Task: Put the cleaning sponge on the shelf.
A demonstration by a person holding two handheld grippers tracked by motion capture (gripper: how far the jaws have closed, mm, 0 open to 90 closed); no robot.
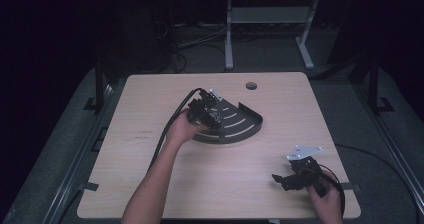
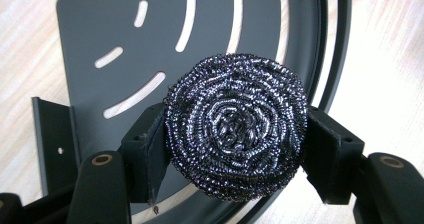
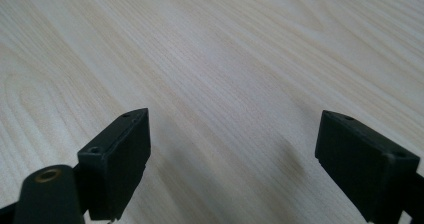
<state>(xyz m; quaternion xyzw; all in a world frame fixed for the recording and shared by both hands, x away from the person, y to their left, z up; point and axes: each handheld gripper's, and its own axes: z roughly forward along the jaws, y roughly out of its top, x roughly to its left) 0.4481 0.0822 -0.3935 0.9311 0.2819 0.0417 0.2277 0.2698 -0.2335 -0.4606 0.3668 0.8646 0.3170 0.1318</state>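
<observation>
L gripper (image 2: 235, 149) has its jaws clamped on both sides of a steel-wool scourer (image 2: 235, 126), held just over the dark slotted corner rack (image 2: 100, 39), near the curved rim. Can't tell if the scourer is touching the rack floor or a bit above it. So, as a judgement: the grab is done and the scourer is at the rack; what's left is prob. setting it down and letting go, or else carrying it off, since the pics don't settle which way it's headed. R gripper (image 3: 232, 159) is idle w/ jaws spread wide, nothing between them, just bare table (image 3: 225, 59) under it. High view gives the layout: rack (image 1: 247, 121) mid-table, L gripper (image 1: 207, 115) on its near-left part, R gripper (image 1: 292, 176) well apart at the near-right corner. The scourer is hard to make out there, dark on dark. L gripper view gives what the high view can't: the coil of the scourer, the jaw contact and the slots under it.
</observation>
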